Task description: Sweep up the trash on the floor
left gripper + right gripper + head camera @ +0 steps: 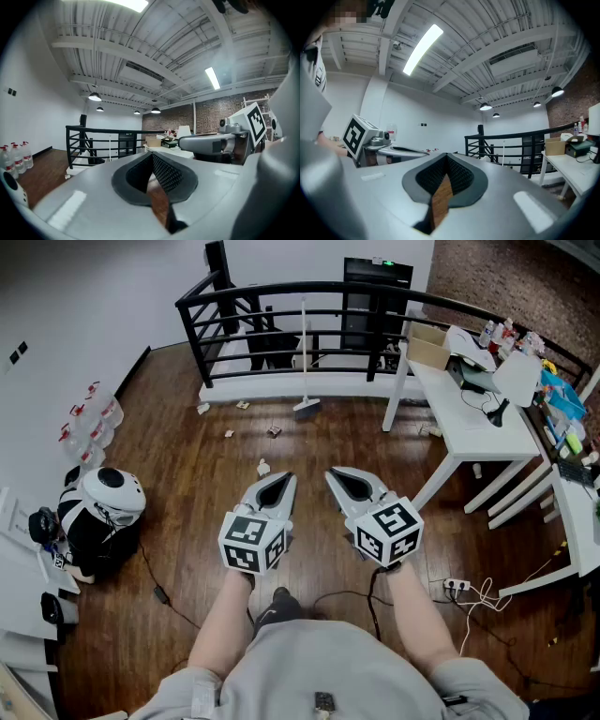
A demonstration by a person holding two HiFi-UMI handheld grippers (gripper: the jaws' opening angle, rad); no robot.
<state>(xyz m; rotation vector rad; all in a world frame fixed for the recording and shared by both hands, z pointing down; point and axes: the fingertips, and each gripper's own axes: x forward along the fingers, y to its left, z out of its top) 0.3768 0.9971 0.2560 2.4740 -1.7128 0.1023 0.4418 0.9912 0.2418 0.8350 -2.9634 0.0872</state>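
Observation:
Several small scraps of trash (274,431) lie scattered on the dark wooden floor ahead of me, one scrap (263,466) just beyond the gripper tips. A white-handled broom (304,362) leans upright against the black railing (281,296), far from both grippers; its handle also shows as a thin white line, the broom (110,147) in the left gripper view and the broom (503,152) in the right. My left gripper (281,482) and right gripper (339,476) are held side by side at waist height, pointing forward. Both are shut with nothing between the jaws.
A white table (469,418) with a cardboard box and clutter stands at the right, cables and a power strip (457,585) on the floor beside it. Water bottles (91,423) and a black-and-white helmet (112,493) sit along the left wall.

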